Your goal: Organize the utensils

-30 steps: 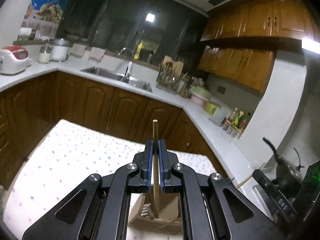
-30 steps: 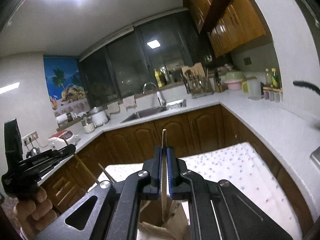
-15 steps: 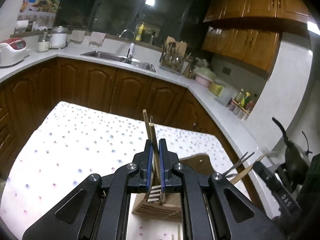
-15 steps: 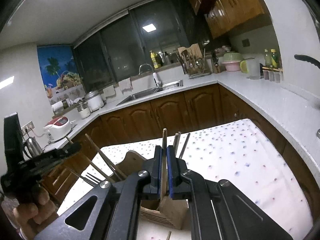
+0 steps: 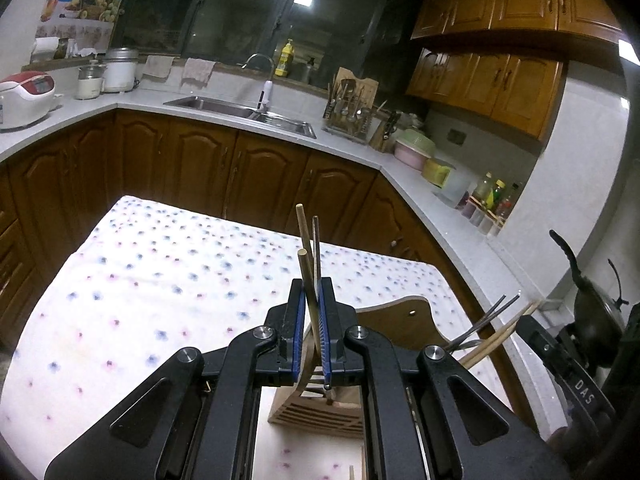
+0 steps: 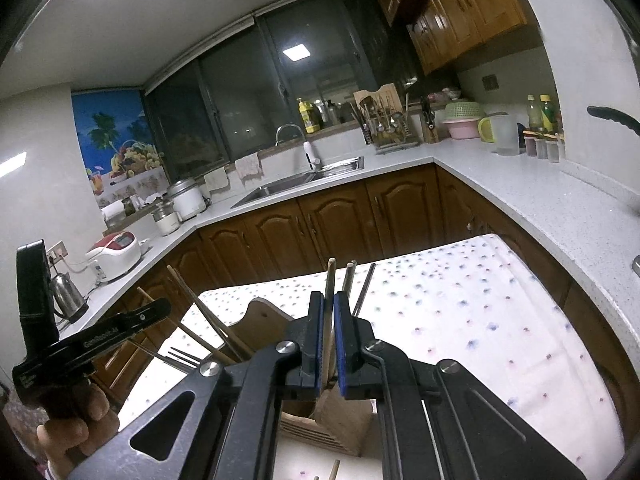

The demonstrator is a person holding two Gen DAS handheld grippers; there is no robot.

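Both tongs are clamped on wooden chopsticks: left tongs [image 5: 312, 304] and right tongs [image 6: 328, 320] each pinch one mid-shaft, lower ends inside the wooden holder [image 5: 320, 408] at frame bottom. Light, stiff, smooth; likely to pivot.

"DAS" on right gripper [image 5: 580, 384]

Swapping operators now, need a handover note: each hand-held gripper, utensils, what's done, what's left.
Left hand-held gripper: shut on a wooden chopstick, lower end down in the wooden holder.
Right hand-held gripper: shut on a wooden chopstick, also over the holder.
Holder stands on the dotted tablecloth; a metal chopstick is already in it.
Left: release both. At least one more stick lies on the cloth in front of the holder.
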